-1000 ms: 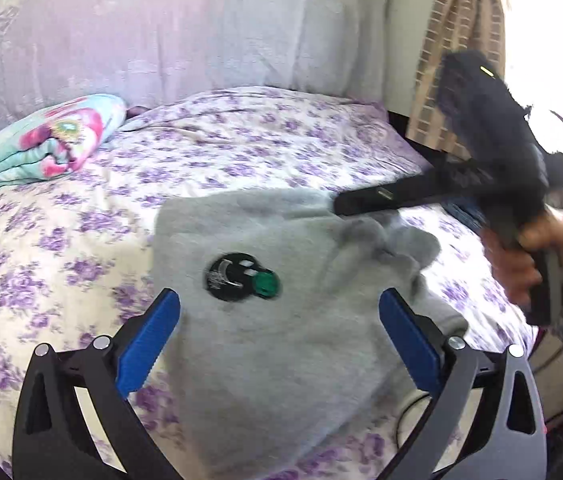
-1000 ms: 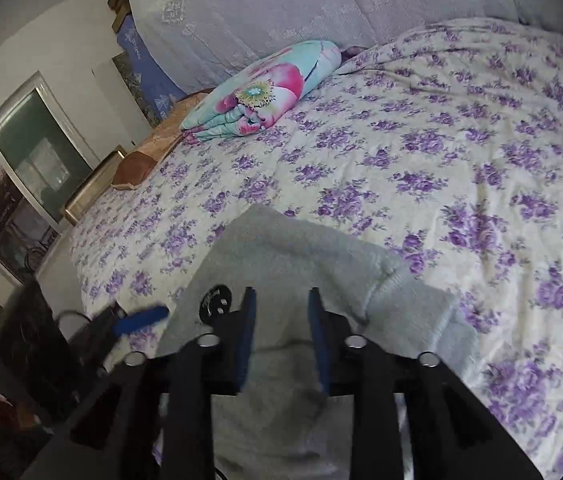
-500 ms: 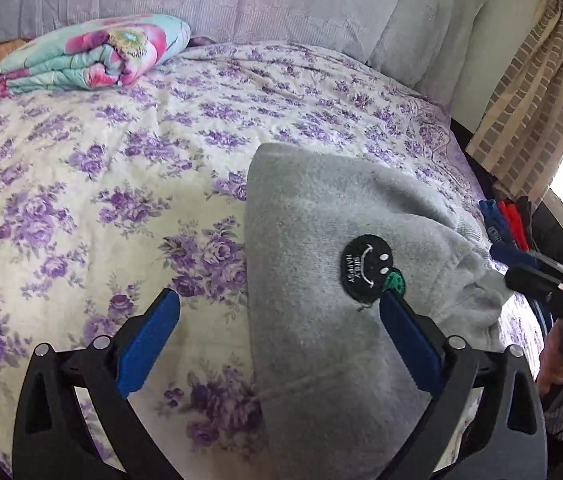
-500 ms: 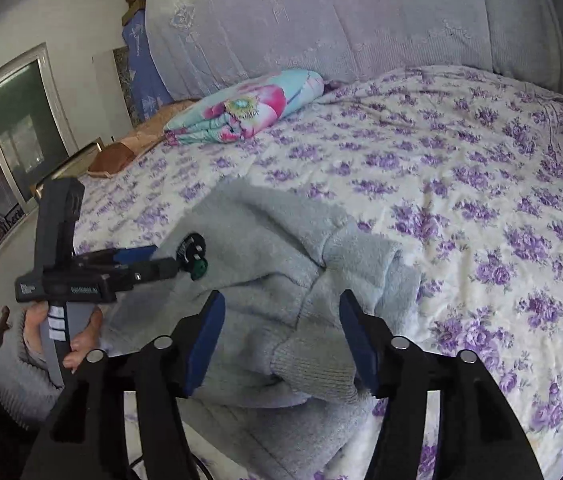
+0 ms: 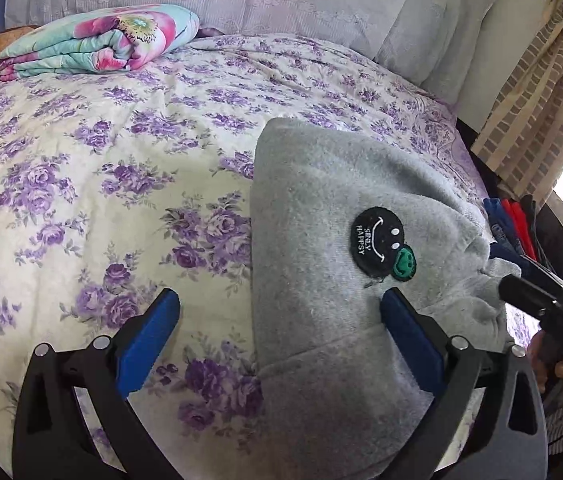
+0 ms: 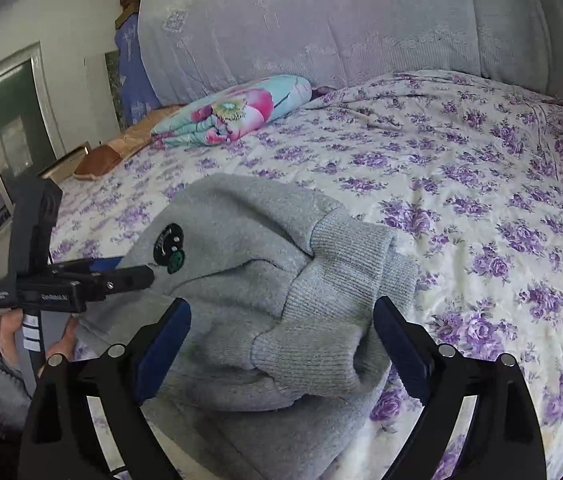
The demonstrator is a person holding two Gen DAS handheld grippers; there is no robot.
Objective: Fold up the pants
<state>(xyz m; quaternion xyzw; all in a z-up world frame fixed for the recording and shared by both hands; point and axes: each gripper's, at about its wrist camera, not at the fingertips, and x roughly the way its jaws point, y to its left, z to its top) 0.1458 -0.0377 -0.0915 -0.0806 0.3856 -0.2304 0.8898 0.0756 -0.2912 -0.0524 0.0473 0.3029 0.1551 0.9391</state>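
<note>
A: Where are your pants [image 6: 241,280] now?
B: Folded in a grey heap on the bed [image 6: 461,184]. Your right gripper [image 6: 281,340] just spread wide over them, left gripper [image 5: 277,328] gapes too, neither gripping.

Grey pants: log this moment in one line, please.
grey pants: folded bundle on bed | left gripper: open, empty | right gripper: just opened, pants between, ungripped

Your pants [image 5: 321,280]: grey fleecy cloth, matt, ribbed knit cuffs [image 6: 341,280]. Bed sheet [image 5: 101,160]: smooth printed cotton. Your tool pads [image 6: 161,340]: matt blue rubbery; frames black plastic.
</note>
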